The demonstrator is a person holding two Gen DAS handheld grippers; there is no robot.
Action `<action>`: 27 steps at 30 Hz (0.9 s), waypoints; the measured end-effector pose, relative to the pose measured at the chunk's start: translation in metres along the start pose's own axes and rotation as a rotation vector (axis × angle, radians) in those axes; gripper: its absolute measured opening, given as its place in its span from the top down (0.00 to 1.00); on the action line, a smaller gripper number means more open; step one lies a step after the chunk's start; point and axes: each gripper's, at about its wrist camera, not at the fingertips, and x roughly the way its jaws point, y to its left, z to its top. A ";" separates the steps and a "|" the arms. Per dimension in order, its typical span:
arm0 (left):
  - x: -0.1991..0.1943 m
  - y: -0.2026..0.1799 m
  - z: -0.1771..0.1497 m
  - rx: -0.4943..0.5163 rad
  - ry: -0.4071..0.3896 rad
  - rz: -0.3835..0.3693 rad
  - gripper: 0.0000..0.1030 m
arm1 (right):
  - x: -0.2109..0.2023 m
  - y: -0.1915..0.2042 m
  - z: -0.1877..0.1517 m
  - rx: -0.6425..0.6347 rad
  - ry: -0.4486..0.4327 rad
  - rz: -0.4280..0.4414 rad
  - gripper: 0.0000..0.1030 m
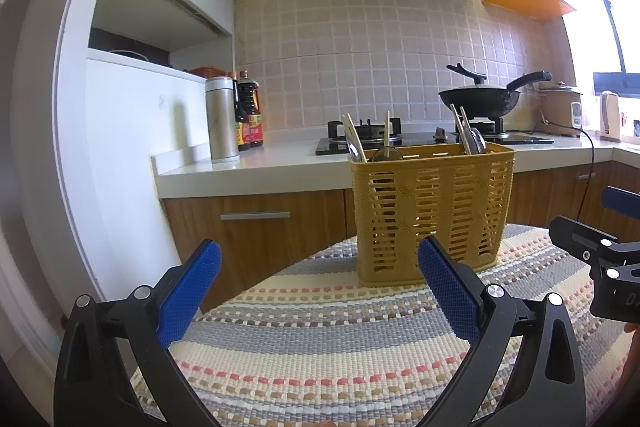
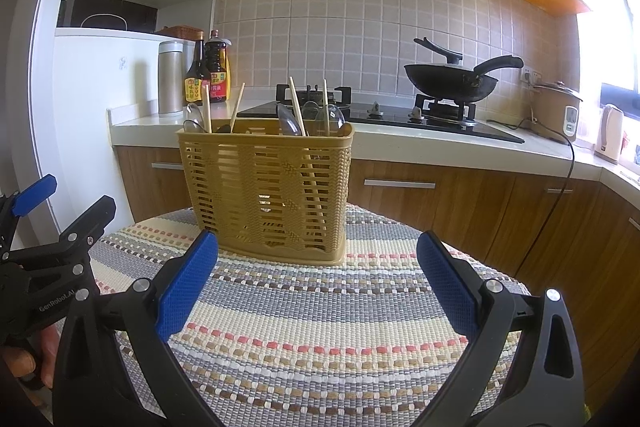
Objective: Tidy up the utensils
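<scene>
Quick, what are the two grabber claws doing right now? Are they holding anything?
Left gripper: open, holding nothing, back from the yellow utensil basket.
Right gripper: open, holding nothing too.

The basket (image 2: 266, 187) is a tan plastic caddy with slotted, woven-look walls, standing upright on a striped mat (image 2: 320, 327), near its far edge. It holds the utensils, all standing on end and leaning a little. In the right wrist view, two chopsticks (image 2: 208, 115) rise at its left end beside a spoon (image 2: 195, 115) (bowl up, metal by its shine), and two more chopsticks (image 2: 298, 113) stand right of centre among several spoons (image 2: 330, 119), bowls up above the rim. In the left wrist view the same basket (image 1: 430, 211) shows chopsticks (image 1: 356, 139) at its left end and spoons (image 1: 474, 141) at its right.
</scene>
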 end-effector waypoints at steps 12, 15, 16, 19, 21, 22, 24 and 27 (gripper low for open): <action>0.002 0.001 0.000 -0.002 0.004 0.000 0.07 | 0.002 0.001 -0.001 -0.003 0.007 0.004 0.08; 0.002 0.001 0.000 0.002 0.004 0.000 0.07 | 0.002 0.002 -0.001 -0.004 0.009 0.004 0.08; 0.002 0.000 0.000 0.003 0.004 0.001 0.07 | 0.002 0.002 -0.001 -0.005 0.009 0.004 0.08; 0.001 -0.001 -0.001 0.008 -0.001 0.005 0.07 | 0.002 0.002 -0.001 -0.006 0.010 0.005 0.08; 0.002 -0.001 -0.001 0.008 -0.002 0.009 0.07 | 0.002 0.002 -0.001 -0.005 0.010 0.005 0.08; 0.001 -0.001 -0.001 0.007 -0.003 0.012 0.07 | 0.002 0.002 -0.001 -0.005 0.010 0.005 0.08; 0.001 0.000 0.000 0.001 -0.007 0.019 0.07 | 0.002 0.002 -0.001 -0.005 0.010 0.005 0.08; 0.001 0.003 0.000 -0.010 -0.004 0.022 0.07 | 0.002 0.002 -0.001 -0.004 0.009 0.005 0.08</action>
